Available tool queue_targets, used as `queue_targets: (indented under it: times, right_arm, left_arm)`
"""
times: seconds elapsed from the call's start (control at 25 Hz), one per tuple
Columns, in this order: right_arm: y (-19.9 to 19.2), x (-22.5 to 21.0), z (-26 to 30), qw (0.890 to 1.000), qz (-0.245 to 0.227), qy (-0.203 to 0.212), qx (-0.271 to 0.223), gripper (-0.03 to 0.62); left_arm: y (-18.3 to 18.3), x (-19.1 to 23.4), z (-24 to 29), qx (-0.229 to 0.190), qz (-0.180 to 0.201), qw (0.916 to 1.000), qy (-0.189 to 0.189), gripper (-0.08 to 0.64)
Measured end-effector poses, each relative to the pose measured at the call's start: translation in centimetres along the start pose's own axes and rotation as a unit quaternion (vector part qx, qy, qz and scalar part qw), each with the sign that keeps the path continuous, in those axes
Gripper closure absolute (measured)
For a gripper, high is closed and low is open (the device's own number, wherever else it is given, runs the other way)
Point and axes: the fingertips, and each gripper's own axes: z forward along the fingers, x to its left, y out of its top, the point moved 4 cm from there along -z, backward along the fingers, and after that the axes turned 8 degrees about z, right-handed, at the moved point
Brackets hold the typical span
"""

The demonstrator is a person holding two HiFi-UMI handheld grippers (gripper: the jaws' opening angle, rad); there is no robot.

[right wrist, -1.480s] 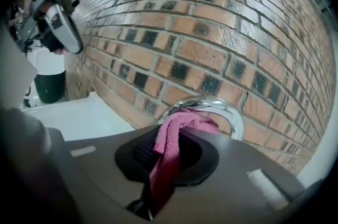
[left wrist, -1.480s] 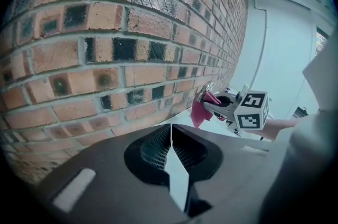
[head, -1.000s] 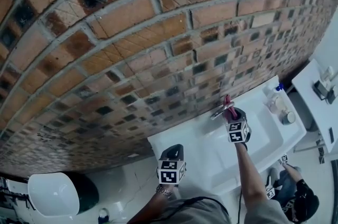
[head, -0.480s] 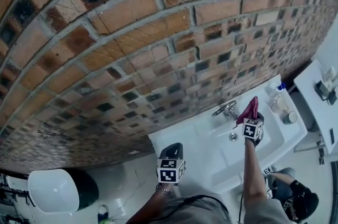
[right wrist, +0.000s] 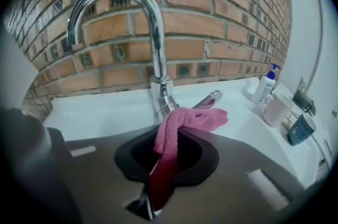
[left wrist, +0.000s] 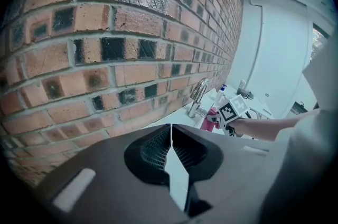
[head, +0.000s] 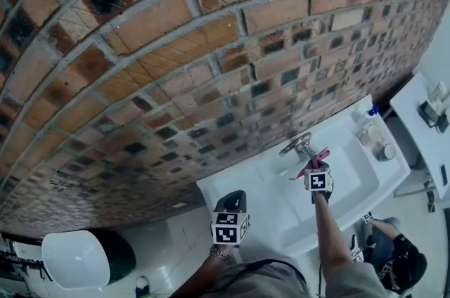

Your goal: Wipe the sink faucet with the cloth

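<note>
A chrome gooseneck faucet [right wrist: 154,33] rises from the back of a white sink [right wrist: 100,106] against a brick wall. In the right gripper view my right gripper [right wrist: 168,145] is shut on a pink cloth [right wrist: 182,121]. The cloth's free end drapes toward the faucet's base and lever handle [right wrist: 212,96]. The head view shows the right gripper [head: 314,170] just in front of the faucet [head: 299,145], with the cloth [head: 315,160] between them. My left gripper [head: 229,206] hangs left of the sink [head: 355,177], and its jaws [left wrist: 171,137] are shut on nothing.
A soap pump bottle [right wrist: 265,85], a white mug [right wrist: 277,110] and a dark cup [right wrist: 301,130] stand on the sink's right rim. The brick wall [head: 211,43] runs close behind the faucet. A white toilet [head: 74,258] sits far left.
My right gripper swung right over the basin with the cloth, then came back left to the front of the faucet. The left gripper stayed put.
</note>
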Motion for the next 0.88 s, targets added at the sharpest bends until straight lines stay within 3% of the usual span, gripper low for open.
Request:
queue_targets:
  times: [0.12, 0.16, 0.2, 0.28, 0.36, 0.52, 0.72, 0.8, 0.88]
  right_arm:
    - [-1.8, 4.2, 0.1, 0.994, -0.07, 0.082, 0.028, 0.552]
    - [-1.7, 4.8, -0.3, 0.992, -0.09, 0.082, 0.021, 0.552]
    - [-1.1, 4.5, -0.9, 0.994, -0.088, 0.062, 0.004, 0.552]
    - [1.1, 2.3, -2.2, 0.998, -0.034, 0.01, -0.042, 0.552]
    - [3.5, 0.7, -2.5, 0.997, 0.0, -0.012, -0.075, 0.552]
    - [5.7, 0.7, -1.1, 0.997, -0.035, -0.007, -0.071, 0.552]
    - [7.4, 0.3, -1.4, 0.994, -0.072, -0.046, -0.068, 0.552]
    - [8.0, 0.7, -1.6, 0.991, -0.089, -0.04, -0.093, 0.552]
    - [8.5, 0.8, -2.3, 0.988, -0.067, -0.004, -0.142, 0.551]
  left_arm:
    - [-0.1, -0.3, 0.1, 0.003, 0.001, 1.0, -0.004, 0.531]
    - [-0.1, -0.4, 0.1, 0.003, 0.002, 1.0, -0.005, 0.532]
    - [0.0, -0.5, 0.1, 0.003, 0.003, 1.0, -0.005, 0.531]
    - [0.1, -0.4, 0.0, 0.001, 0.004, 1.0, -0.004, 0.531]
    - [0.0, 0.0, 0.0, 0.001, 0.002, 1.0, 0.001, 0.532]
    - [-0.7, 0.6, -0.3, 0.006, -0.008, 0.9999, 0.007, 0.532]
    - [-0.5, 0.9, -0.9, 0.0, -0.012, 0.9998, 0.013, 0.532]
    - [-0.7, 1.5, -1.0, 0.0, -0.018, 0.9997, 0.019, 0.532]
    - [-0.9, 1.7, -1.1, 0.001, -0.022, 0.9995, 0.022, 0.532]
